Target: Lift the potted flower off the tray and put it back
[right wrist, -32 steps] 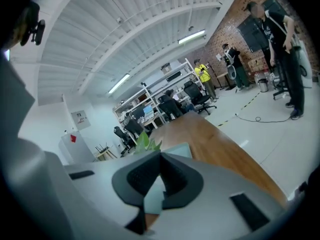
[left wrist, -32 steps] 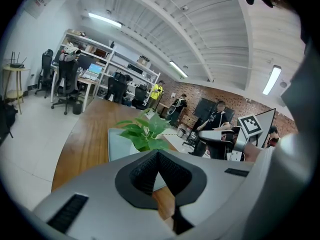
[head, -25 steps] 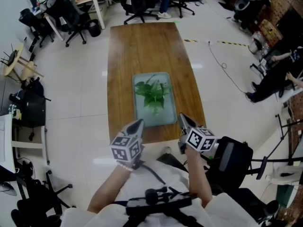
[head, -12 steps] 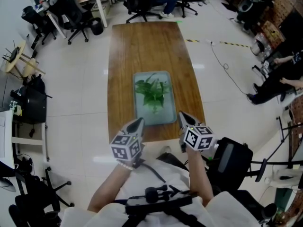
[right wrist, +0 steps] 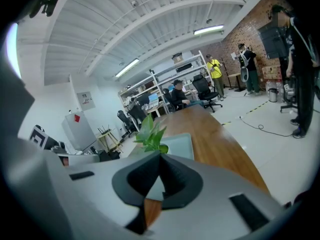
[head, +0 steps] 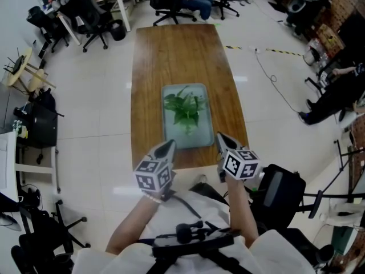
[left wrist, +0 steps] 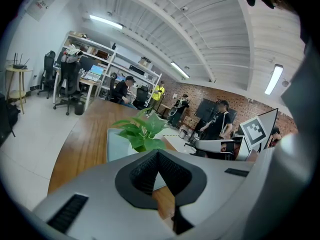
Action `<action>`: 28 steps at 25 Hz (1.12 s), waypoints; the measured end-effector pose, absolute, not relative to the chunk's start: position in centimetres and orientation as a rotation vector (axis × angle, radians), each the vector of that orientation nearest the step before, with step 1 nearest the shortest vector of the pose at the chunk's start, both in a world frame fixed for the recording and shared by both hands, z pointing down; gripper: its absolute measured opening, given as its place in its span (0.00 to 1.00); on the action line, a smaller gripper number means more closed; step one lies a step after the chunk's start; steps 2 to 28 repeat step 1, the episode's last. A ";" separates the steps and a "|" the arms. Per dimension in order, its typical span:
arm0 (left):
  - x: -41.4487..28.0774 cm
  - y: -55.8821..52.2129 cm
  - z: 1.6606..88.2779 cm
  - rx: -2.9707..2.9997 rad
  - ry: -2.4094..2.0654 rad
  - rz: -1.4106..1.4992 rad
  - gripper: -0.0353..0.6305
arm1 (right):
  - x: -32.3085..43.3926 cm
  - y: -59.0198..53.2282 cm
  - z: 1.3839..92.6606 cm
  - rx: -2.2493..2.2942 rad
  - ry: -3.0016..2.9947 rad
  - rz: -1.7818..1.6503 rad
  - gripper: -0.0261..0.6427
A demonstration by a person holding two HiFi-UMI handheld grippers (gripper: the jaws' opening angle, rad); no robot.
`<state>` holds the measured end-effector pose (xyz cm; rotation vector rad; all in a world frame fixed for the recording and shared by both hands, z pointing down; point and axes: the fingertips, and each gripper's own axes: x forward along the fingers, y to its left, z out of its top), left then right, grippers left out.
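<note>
We see the potted flower (head: 185,110) as a small bunch of broad, bright green leaves that spread to all sides; the pot itself is hidden under them. It stands about in the middle of the tray (head: 198,138), a pale grey-green rectangle with rounded corners, which lies lengthwise on the near half of the brown wooden table (head: 171,50). The left tongs (head: 169,145) are closed, with nothing between them, and their tip hovers just beside the near left corner of the tray. The right tongs (head: 220,137) are also closed and empty, and their tip is just beside the near right corner. The flower is farther ahead, between the lines of the two tongs, and apart from both; in each gripper view its leaves rise just above the joined tips. The near edge of the tray is close to the near edge of the table. A narrow strip of bare wood runs along each long side of the tray, and the far half of the table is open wood. Light floor (head: 97,130) surrounds the table, with office chairs (head: 171,4) at its far end.
</note>
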<state>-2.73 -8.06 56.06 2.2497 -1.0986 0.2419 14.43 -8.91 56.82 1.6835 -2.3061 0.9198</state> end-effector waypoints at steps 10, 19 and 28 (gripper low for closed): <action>-2.7 -8.0 56.1 2.250 -1.097 0.242 0.05 | 14.5 -8.9 56.9 1.683 -2.305 0.920 0.04; -2.7 -8.0 56.1 2.250 -1.097 0.242 0.05 | 14.5 -8.9 56.9 1.683 -2.305 0.920 0.04; -2.7 -8.0 56.1 2.250 -1.097 0.242 0.05 | 14.5 -8.9 56.9 1.683 -2.305 0.920 0.04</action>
